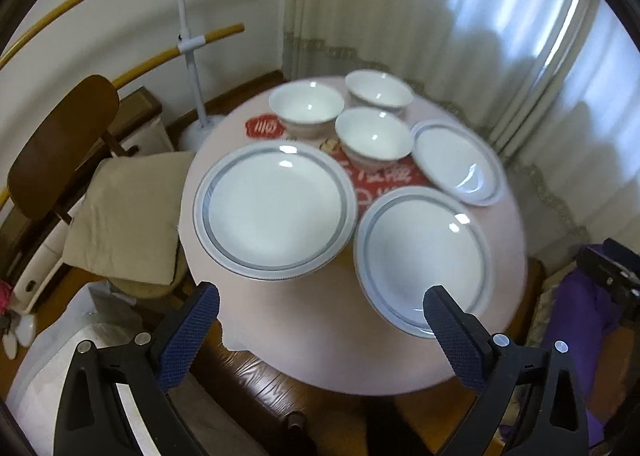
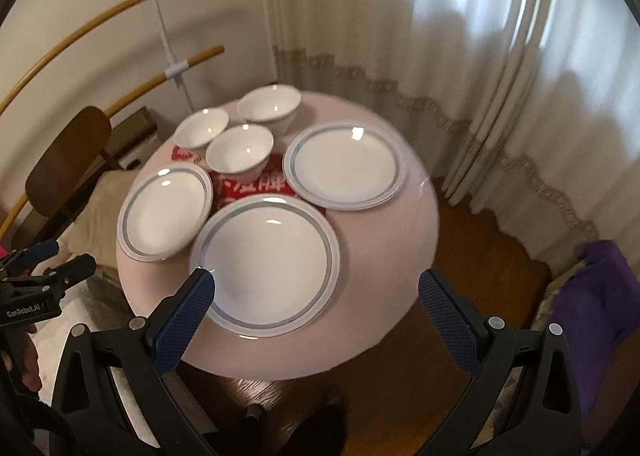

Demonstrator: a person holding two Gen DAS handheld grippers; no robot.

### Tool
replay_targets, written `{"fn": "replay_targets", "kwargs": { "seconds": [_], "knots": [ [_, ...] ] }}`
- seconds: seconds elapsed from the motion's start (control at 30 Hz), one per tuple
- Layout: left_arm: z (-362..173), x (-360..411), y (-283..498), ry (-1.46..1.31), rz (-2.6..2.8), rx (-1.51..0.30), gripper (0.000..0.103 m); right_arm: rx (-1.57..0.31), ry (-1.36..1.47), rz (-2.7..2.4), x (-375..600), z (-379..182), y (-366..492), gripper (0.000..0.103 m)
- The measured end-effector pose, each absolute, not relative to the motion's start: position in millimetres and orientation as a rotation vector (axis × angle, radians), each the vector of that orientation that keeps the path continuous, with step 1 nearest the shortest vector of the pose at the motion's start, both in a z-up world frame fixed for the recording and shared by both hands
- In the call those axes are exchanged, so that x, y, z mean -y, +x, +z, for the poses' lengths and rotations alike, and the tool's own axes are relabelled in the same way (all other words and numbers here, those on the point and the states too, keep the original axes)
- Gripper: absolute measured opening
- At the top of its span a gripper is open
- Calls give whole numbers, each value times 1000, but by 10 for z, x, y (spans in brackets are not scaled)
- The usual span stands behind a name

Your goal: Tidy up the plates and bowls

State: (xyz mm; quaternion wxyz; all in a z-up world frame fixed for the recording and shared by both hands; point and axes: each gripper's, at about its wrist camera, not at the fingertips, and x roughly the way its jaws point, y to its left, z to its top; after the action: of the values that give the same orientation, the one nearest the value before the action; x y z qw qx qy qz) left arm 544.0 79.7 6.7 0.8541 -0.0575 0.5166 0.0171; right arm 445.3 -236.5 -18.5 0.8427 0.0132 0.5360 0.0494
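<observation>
A round pink table (image 1: 304, 340) (image 2: 384, 296) holds three white plates with grey rims and three white bowls. In the left wrist view, plates lie at left (image 1: 274, 210), front right (image 1: 424, 260) and far right (image 1: 458, 162); bowls (image 1: 306, 106) (image 1: 378, 90) (image 1: 374, 138) cluster behind. In the right wrist view, plates lie at left (image 2: 166, 212), front (image 2: 266, 266) and right (image 2: 344, 164); bowls (image 2: 202, 132) (image 2: 268, 106) (image 2: 240, 152) stand behind. My left gripper (image 1: 320, 320) is open above the near edge. My right gripper (image 2: 316, 304) is open above the front plate's near side.
A red mat with white characters (image 1: 380, 180) (image 2: 252, 188) lies under the dishes. A brown chair (image 1: 60, 148) with a beige cushion (image 1: 124, 212) stands left. Curtains (image 2: 440, 36) hang behind. Purple cloth (image 2: 596, 296) lies right. The other gripper (image 2: 36, 284) shows at left.
</observation>
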Motion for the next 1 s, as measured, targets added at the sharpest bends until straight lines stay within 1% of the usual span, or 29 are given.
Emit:
{"fn": "replay_targets", "kwargs": {
  "seconds": [0.03, 0.13, 0.2, 0.27, 0.33, 0.43, 0.47, 0.53, 0.63, 0.7, 0.77, 0.8, 0.83, 0.87, 0.9, 0.93, 1.0],
  "knots": [
    [12, -751, 5558, -113, 50, -1097, 97, -1152, 35, 122, 2408, -288, 4539, 102],
    [-125, -612, 5839, -159, 94, -1139, 94, -1198, 57, 205, 2556, -602, 4789, 100],
    [-208, -511, 6033, -198, 137, -1166, 92, -1245, 61, 276, 2646, -858, 4974, 95],
    [-280, -420, 6225, -229, 197, -1205, 90, -1310, 45, 330, 2707, -1098, 5155, 76],
    [-342, -371, 6346, -261, 246, -1220, 87, -1346, 43, 398, 2744, -1256, 5284, 73],
    [-373, -298, 6522, -262, 314, -1218, 87, -1388, 25, 486, 2759, -1464, 5393, 73],
    [-383, -294, 6549, -271, 330, -1228, 87, -1406, 23, 517, 2745, -1546, 5426, 69],
    [-401, -289, 6625, -321, 354, -1242, 87, -1422, 24, 552, 2739, -1641, 5453, 64],
    [-449, -264, 6828, -333, 390, -1240, 86, -1443, 33, 587, 2720, -1759, 5464, 63],
    [-495, -284, 6915, -337, 399, -1242, 84, -1452, 45, 604, 2704, -1812, 5485, 61],
    [-515, -308, 6992, -361, 399, -1240, 79, -1452, 53, 623, 2700, -1836, 5492, 54],
    [-503, -329, 7075, -371, 404, -1243, 77, -1455, 55, 625, 2689, -1868, 5509, 52],
    [-489, -366, 7054, -375, 405, -1244, 73, -1459, 61, 627, 2681, -1902, 5529, 48],
    [-485, -379, 7104, -383, 401, -1244, 71, -1466, 79, 638, 2686, -1931, 5545, 43],
    [-466, -393, 7192, -389, 394, -1245, 69, -1473, 96, 647, 2689, -1959, 5559, 40],
    [-565, -335, 7163, -385, 394, -1246, 68, -1475, 104, 649, 2688, -1977, 5573, 37],
    [-625, -302, 7259, -387, 375, -1237, 66, -1476, 138, 669, 2681, -2005, 5586, 30]
  ]
}}
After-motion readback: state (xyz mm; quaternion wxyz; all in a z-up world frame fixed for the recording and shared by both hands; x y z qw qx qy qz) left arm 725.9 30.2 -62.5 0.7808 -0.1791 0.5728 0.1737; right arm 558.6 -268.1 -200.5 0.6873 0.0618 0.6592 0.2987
